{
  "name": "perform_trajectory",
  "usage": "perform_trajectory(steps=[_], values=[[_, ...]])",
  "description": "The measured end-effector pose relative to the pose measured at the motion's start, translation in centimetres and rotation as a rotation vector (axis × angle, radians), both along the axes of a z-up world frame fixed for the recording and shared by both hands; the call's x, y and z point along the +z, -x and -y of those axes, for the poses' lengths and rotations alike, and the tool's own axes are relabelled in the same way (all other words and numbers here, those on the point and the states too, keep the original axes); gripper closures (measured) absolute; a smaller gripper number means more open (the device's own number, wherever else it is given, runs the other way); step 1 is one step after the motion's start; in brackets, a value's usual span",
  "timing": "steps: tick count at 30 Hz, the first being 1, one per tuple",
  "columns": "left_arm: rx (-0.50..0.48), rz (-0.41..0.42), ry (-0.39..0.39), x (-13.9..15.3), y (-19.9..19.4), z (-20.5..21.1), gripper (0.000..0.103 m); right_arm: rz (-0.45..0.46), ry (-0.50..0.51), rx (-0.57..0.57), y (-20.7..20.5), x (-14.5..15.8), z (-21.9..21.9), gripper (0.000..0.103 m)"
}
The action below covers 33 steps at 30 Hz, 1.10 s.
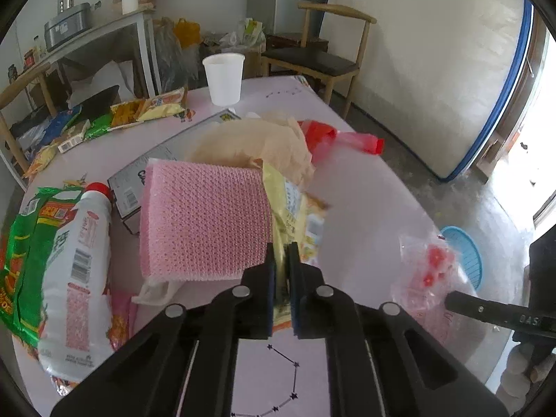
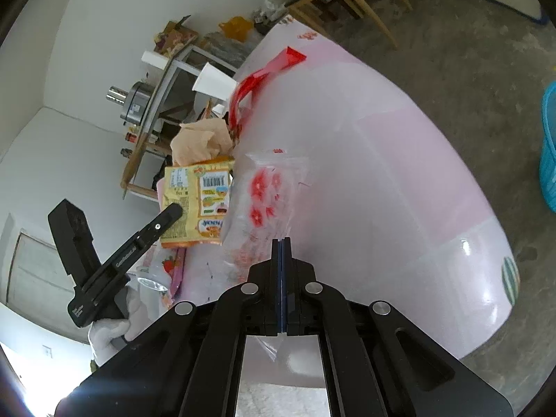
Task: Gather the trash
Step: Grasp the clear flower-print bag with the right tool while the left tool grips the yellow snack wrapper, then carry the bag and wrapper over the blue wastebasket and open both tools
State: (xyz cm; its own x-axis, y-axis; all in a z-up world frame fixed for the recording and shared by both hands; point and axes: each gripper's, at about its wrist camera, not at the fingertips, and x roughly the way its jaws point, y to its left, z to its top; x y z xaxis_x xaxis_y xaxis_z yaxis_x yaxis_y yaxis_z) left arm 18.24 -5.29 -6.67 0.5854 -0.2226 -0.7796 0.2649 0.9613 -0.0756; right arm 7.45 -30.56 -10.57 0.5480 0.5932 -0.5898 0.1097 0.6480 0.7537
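Observation:
My left gripper (image 1: 282, 248) is shut on a yellow snack wrapper (image 1: 295, 205), which also shows in the right wrist view (image 2: 199, 205), lifted off the pink table (image 1: 365, 201). My right gripper (image 2: 281, 241) is shut on a clear plastic bag with red flowers (image 2: 267, 201), which also shows in the left wrist view (image 1: 427, 271). A pink sponge (image 1: 205, 219), a white bottle with a red cap (image 1: 80, 267), green wrappers (image 1: 24, 260), crumpled tan paper (image 1: 257, 142) and a red plastic bag (image 1: 340, 140) lie on the table.
A white paper cup (image 1: 224, 78) stands at the table's far side, with more snack wrappers (image 1: 139, 113) and a grey box (image 1: 163, 160). A blue basket (image 2: 549, 146) sits on the floor at right. A wooden chair (image 1: 323, 52) and a shelf (image 1: 100, 34) stand behind.

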Motion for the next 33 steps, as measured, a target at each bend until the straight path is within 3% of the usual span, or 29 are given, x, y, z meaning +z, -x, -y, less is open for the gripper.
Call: perform_trajectory(steps=[13,33], values=[[-0.020,0.095,0.049,4.1,4.3,0.4,0.098,0.056,0.000,-0.031,1.7,2.1,0.8,0.103],[-0.115,0.254,0.107,8.9,9.7,6.0,0.098,0.150,0.030,-0.104,4.3,6.1,5.2,0.103]])
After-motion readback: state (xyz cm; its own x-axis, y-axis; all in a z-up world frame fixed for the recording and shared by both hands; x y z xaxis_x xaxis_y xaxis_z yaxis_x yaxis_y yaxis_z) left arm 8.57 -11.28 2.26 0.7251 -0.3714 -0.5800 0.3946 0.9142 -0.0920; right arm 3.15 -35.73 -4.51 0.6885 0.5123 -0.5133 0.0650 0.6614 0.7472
